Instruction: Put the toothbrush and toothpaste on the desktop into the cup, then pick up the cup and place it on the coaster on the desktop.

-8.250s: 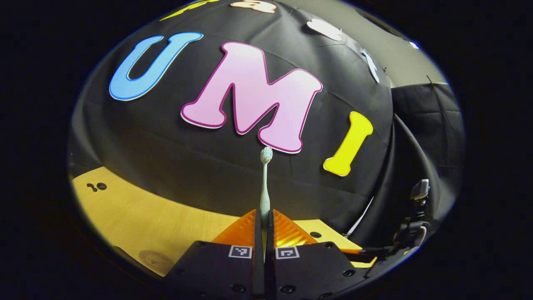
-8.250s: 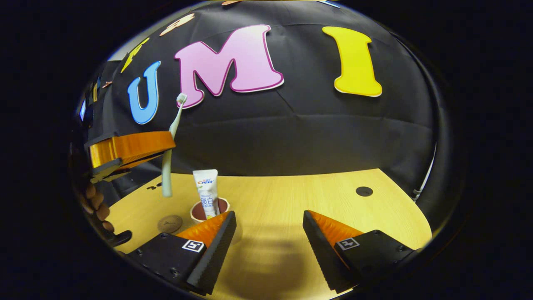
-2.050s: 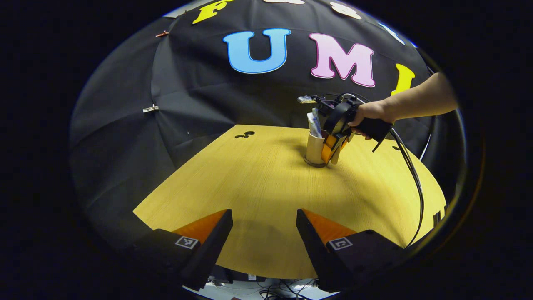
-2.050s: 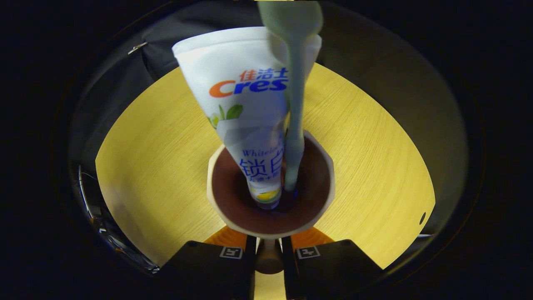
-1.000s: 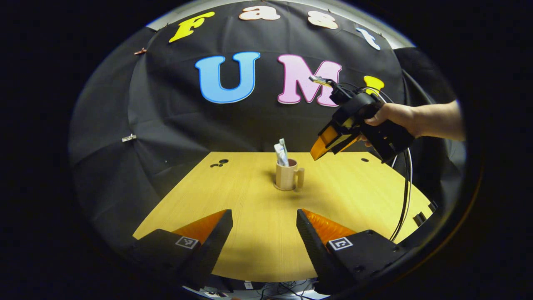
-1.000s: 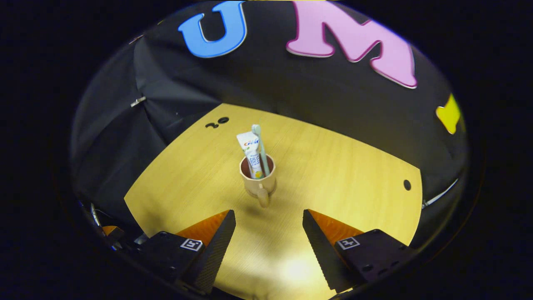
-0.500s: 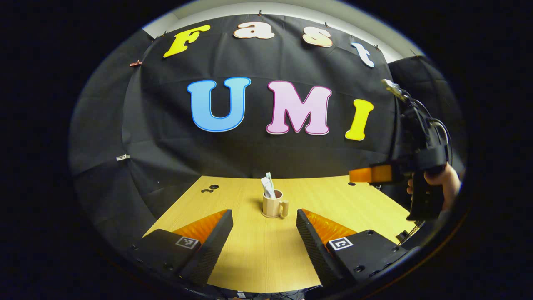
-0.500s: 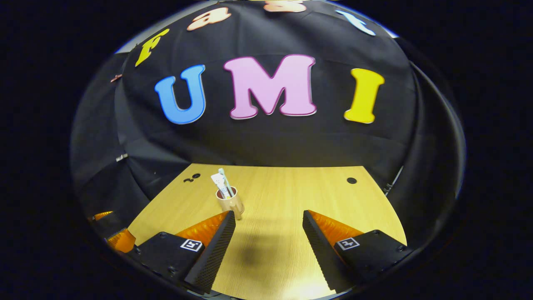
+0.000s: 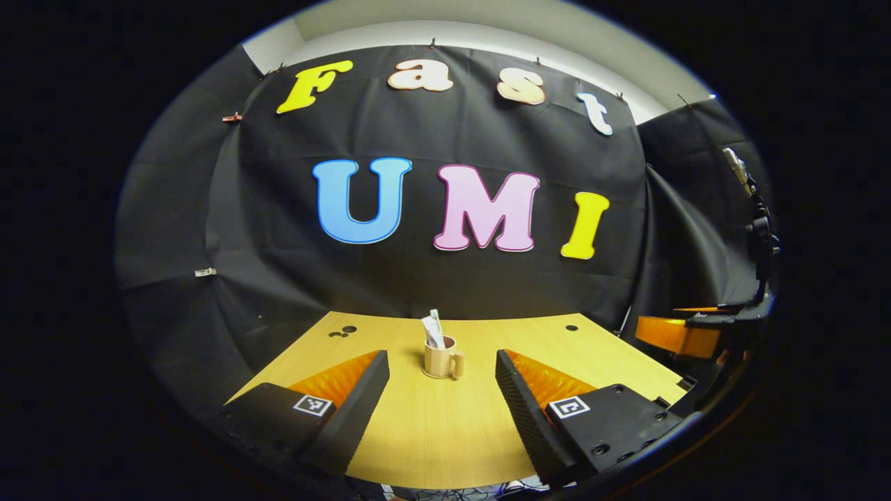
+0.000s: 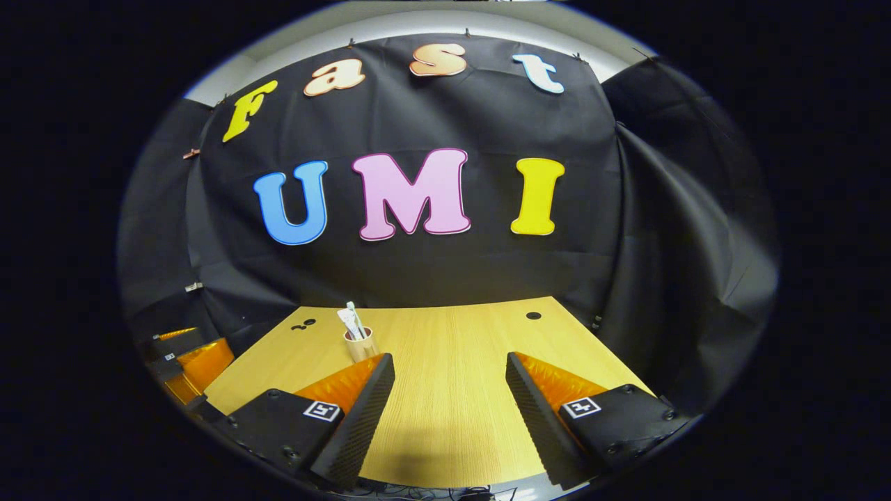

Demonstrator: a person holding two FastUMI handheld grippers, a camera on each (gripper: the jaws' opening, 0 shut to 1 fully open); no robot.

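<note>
Centrally, the beige ceramic cup with a side handle [image 9: 440, 360] stands upright on the pale wooden desktop [image 9: 445, 424], toward its far middle, with its handle turned to the right in the left gripper view. Its foot hides the surface beneath it, so I cannot tell from here whether it rests on anything other than the wood. Inside the cup the white toothpaste tube [image 9: 430, 332] and the pale green toothbrush [image 9: 436, 323] stand together, leaning slightly left, their tops above the rim. In the right gripper view the same cup [image 10: 360, 345] sits far and left, just beyond my left-hand finger, with the tube [image 10: 347, 323] and the brush [image 10: 354, 316] rising from it.

My left gripper [image 9: 439, 396] is released: its two orange-and-black fingers [image 9: 346, 390] stand wide apart over the near edge of the desktop, grasping nothing, with the cup seen between them but well beyond. My right gripper [image 10: 450, 403] is likewise spread and holds nothing, its fingers [image 10: 550, 400] above the near part of the desktop [image 10: 452, 390]. From the left gripper view the right gripper [image 9: 679, 335] appears at the far right, off the desktop's right edge, well apart from the cup. From the right gripper view the left gripper [image 10: 191, 365] appears at the left edge, beside the desktop's left corner.
</note>
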